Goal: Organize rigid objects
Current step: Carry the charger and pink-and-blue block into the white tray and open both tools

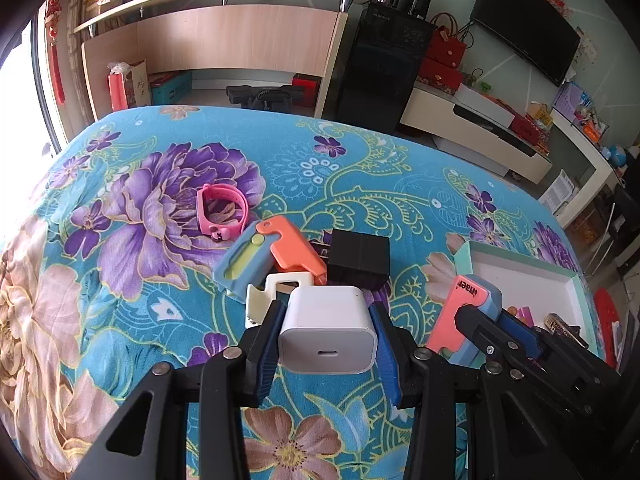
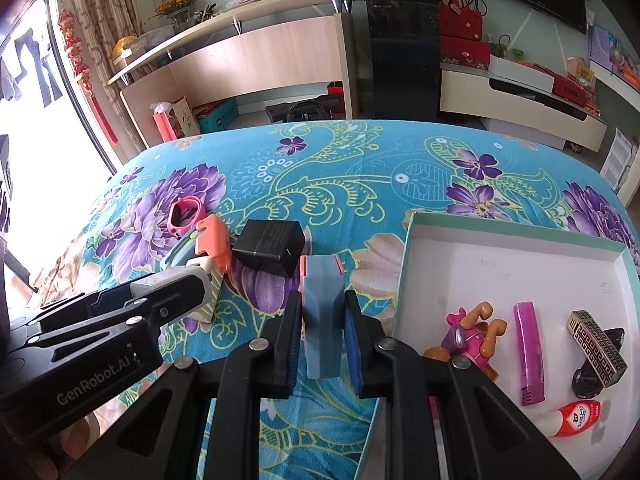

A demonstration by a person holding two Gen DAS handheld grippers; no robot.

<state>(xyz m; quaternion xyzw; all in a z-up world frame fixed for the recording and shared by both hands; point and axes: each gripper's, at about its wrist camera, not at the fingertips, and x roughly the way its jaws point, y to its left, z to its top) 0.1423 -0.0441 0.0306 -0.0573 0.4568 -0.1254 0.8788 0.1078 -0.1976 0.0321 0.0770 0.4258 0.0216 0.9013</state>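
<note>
Blue-padded left tool (image 1: 328,332) clamps white charger (image 1: 328,326); right tool (image 2: 323,332) clamps blue-coral block (image 2: 322,312), seemingly beside box rim (image 2: 404,264).

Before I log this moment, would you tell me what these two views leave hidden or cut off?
- Left wrist view: the box interior is mostly hidden behind the right gripper and its blue-and-coral block.
- Left wrist view: the cream piece is half covered by the white charger.
- Right wrist view: the charger is nearly hidden by the left gripper.
- Right wrist view: the small black item lies partly under the patterned block.
</note>
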